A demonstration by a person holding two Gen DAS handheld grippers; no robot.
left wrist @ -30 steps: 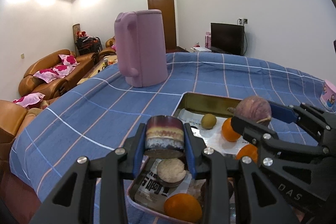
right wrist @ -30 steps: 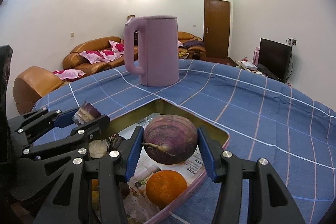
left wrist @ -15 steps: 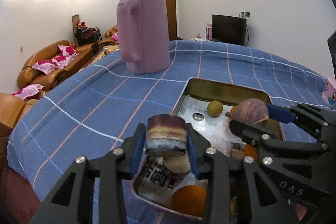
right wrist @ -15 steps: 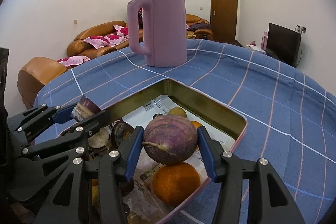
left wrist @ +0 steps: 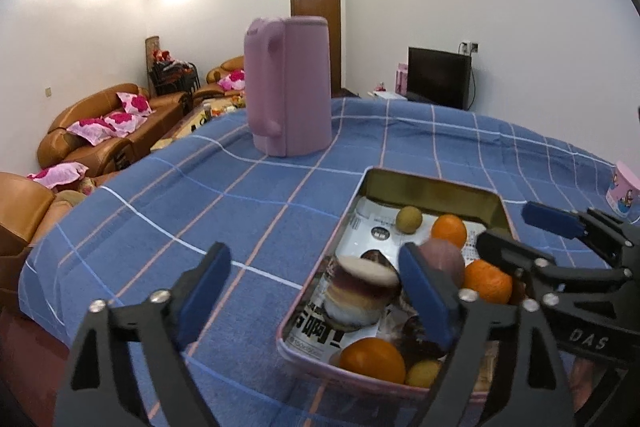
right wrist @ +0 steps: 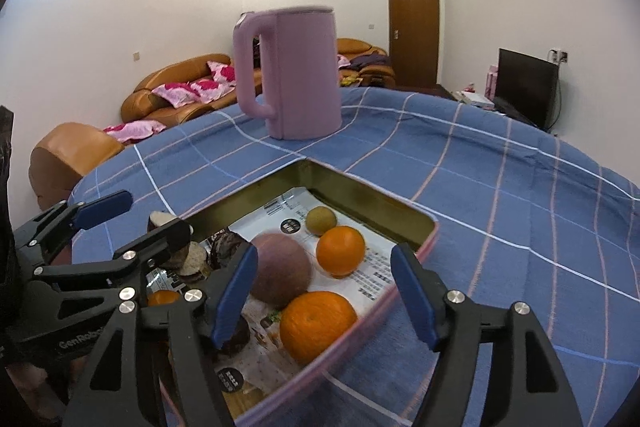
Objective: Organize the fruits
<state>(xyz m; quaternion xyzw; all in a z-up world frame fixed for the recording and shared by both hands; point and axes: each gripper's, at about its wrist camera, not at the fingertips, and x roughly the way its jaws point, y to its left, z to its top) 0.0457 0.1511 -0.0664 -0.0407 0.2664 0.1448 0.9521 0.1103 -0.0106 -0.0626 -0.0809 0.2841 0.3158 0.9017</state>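
Both my grippers, left [left wrist: 314, 297] and right [right wrist: 322, 293], hang spread wide and empty over the tray [right wrist: 424, 227]. Purple fruit [right wrist: 280, 275] and cut piece [left wrist: 360, 291] lie inside it. Drop step looks done; next I need another fruit.

"DAS" marks the right claw [left wrist: 532, 227]; "GenRobo" the left claw [right wrist: 132, 215].

blue checked tablecloth [right wrist: 500, 195] carries pink kettle [right wrist: 296, 75], fruit tin [right wrist: 372, 199], cup [left wrist: 624, 187].

Bright ceiling lights, fisheye-warped edges, slight motion blur.
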